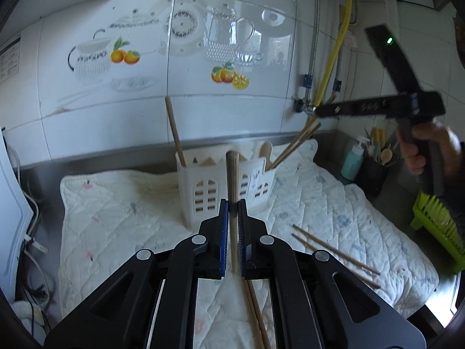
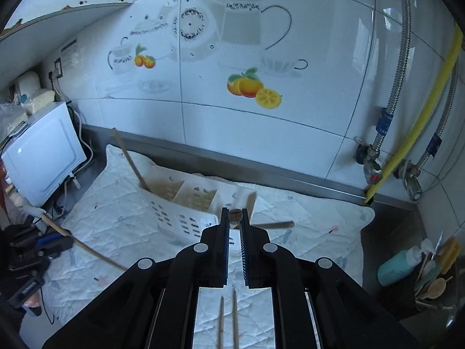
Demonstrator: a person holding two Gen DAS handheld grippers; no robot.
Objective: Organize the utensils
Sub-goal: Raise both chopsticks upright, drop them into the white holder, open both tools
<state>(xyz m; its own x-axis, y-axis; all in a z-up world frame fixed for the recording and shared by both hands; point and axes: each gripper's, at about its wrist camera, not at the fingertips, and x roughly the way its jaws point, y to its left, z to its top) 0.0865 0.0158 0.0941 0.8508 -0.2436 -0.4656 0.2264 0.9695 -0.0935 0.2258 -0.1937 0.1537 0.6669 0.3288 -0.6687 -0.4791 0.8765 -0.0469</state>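
Chopsticks between left fingers (loose pair beyond).

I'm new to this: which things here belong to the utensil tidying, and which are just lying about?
Part of the job: white plastic utensil holder; brown wooden chopsticks pinched in left gripper; second chopstick pair in right gripper; loose wooden chopsticks on quilted white mat.
Just lying about: teal plastic bottle; lime-green dish rack; yellow wall hose.
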